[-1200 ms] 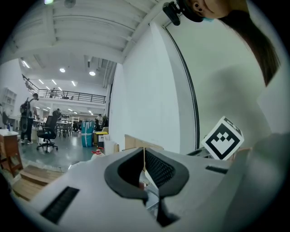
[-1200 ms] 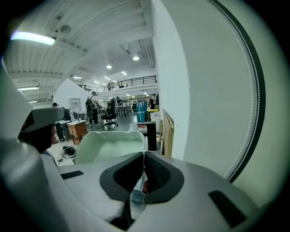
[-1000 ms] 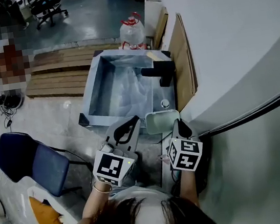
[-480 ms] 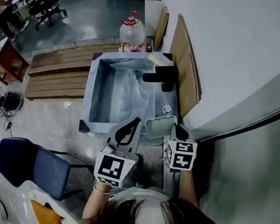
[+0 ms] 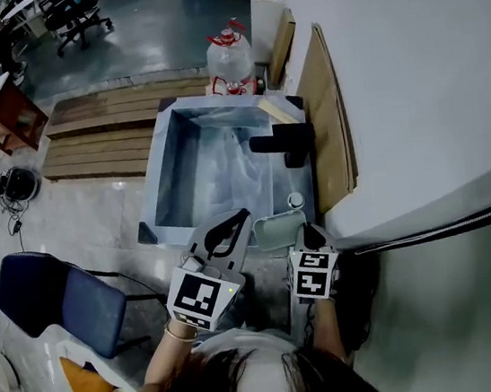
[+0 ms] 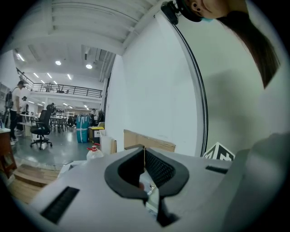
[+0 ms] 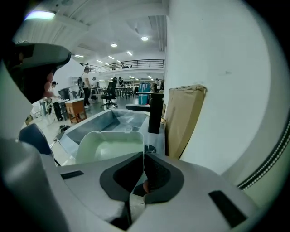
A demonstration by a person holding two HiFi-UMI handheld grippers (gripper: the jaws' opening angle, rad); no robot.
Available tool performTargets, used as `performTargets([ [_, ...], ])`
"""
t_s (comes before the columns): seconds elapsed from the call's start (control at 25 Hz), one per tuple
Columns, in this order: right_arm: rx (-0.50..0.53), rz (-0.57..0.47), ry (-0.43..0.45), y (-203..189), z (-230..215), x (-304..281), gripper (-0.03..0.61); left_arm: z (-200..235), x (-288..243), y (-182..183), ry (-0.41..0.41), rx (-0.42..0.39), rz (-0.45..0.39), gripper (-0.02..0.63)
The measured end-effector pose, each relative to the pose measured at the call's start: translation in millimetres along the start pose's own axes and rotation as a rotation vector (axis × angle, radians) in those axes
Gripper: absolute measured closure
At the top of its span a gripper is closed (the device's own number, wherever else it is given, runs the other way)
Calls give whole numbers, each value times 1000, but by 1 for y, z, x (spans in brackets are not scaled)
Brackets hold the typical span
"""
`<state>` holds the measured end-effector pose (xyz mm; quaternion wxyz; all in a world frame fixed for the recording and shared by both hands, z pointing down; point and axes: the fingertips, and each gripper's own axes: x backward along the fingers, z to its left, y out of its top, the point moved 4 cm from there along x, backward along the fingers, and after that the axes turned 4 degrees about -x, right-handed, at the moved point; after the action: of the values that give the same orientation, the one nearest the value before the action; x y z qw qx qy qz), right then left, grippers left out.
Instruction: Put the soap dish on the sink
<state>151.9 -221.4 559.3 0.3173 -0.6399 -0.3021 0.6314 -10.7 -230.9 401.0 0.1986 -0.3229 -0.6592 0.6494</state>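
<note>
My right fingers (image 7: pixel 158 174) pinch the soap dish (image 7: pixel 108 145) rim at the sink's (image 5: pixel 156 171) near right corner; my left fingers (image 6: pixel 159 168) are pressed together, empty.

From my remote seat I see a clear water jug (image 5: pixel 231 59) with a red cap standing on the floor beside wooden pallets (image 5: pixel 110 137). A cardboard sheet (image 5: pixel 329 115) leans on edge against the white wall (image 5: pixel 408 59), and a black cable (image 5: pixel 449 225) runs along that wall lower down. To the left I make out a blue chair (image 5: pixel 52 299), a coil of cord (image 5: pixel 16 185), a brown cabinet (image 5: pixel 5 111) and a black office chair (image 5: pixel 74 8). An orange cushion (image 5: pixel 84 385) lies near the bottom edge.
</note>
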Motion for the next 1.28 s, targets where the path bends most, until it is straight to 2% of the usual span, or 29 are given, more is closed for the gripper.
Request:
performTargets([
  [0.72,24,117,17,-20,8,-49,549,26,-29,-11,-26,-4,35,604],
  [0.88,26,139,16,-22,7,-55,549,28,-33,-13,-26,18,51,604],
  [1.08,9,154,19,-24,5,-60,549,31,-38,-16,-36,3,53,604],
  [1.28,-8,171,11,-29,4,-64,549,32,-40,-19,-33,26,66,604],
])
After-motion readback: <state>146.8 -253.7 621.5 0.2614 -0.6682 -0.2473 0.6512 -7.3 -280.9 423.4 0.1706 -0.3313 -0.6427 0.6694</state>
